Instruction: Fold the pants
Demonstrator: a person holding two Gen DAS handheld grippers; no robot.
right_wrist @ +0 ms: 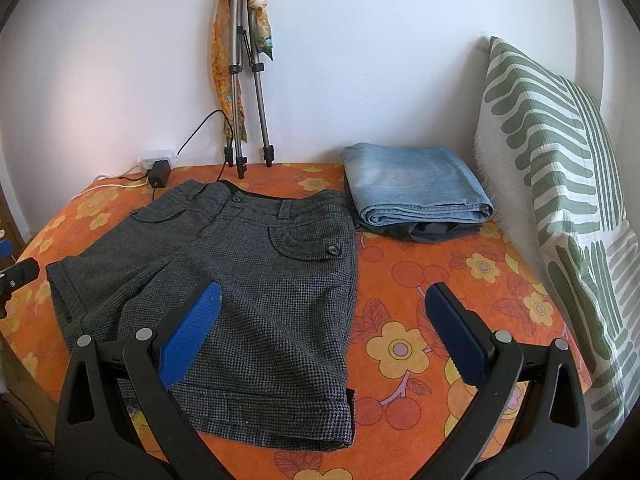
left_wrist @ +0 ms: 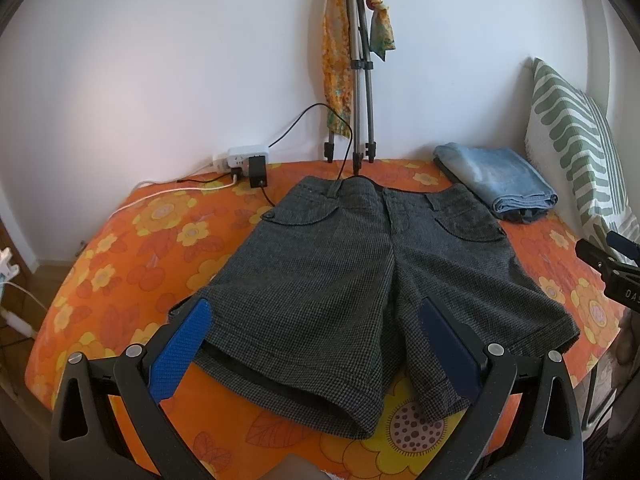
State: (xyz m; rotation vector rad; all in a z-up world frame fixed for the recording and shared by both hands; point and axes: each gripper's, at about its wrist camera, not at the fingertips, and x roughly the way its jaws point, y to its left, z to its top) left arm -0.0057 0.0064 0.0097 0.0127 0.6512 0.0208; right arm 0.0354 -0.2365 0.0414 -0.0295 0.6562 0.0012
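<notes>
Dark grey houndstooth shorts lie spread flat on the orange flowered bed cover, waistband toward the wall, both legs toward me. They also show in the right wrist view. My left gripper is open and empty, hovering over the left leg's hem. My right gripper is open and empty, over the right leg's outer edge. The right gripper's tip shows at the right edge of the left wrist view; the left gripper's tip shows at the left edge of the right wrist view.
Folded blue jeans lie on a darker garment at the back right. A green-striped pillow leans at the right. A tripod with a scarf stands against the wall. A power strip, adapter and cables sit at the back left.
</notes>
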